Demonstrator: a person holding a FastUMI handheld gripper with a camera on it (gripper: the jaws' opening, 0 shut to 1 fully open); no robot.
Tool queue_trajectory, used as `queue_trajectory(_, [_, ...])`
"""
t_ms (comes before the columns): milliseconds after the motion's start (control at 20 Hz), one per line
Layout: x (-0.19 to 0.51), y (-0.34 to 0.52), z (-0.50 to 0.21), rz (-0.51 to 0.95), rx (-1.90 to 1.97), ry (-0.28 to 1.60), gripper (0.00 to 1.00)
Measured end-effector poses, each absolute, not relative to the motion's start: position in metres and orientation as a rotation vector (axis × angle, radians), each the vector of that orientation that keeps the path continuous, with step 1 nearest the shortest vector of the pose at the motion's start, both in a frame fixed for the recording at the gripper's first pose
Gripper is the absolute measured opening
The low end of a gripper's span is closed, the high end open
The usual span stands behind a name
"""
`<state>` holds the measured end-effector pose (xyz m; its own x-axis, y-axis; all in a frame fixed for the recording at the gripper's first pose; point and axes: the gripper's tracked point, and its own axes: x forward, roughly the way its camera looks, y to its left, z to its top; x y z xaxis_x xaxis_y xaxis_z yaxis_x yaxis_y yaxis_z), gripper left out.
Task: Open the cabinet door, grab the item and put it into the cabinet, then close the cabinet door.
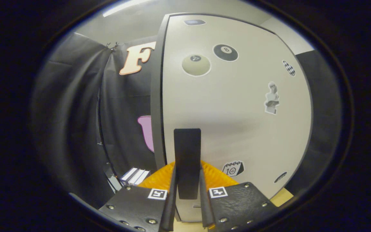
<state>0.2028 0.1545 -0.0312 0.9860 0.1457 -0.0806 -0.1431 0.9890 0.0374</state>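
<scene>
Both fingers flanking door handle

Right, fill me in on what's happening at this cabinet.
The hand-held gripper is closed on the dark vertical handle of the cabinet door, one finger on each side of it. The door, dotted with stickers, faces the camera, and whether it has begun to swing isn't clear. A few white boxes sit low beside the cabinet.

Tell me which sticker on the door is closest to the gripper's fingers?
The calendar sticker, low on the cabinet door, just right of the black handle the gripper is shut on. The ball stickers and statue sticker sit higher up.
</scene>
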Motion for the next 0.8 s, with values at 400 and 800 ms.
queue_trajectory(400, [0.183, 0.149, -0.034, 0.152, 0.068, 0.114, 0.20])
queue_trajectory(800, [0.109, 0.112, -0.024, 0.144, 0.064, 0.104, 0.14])
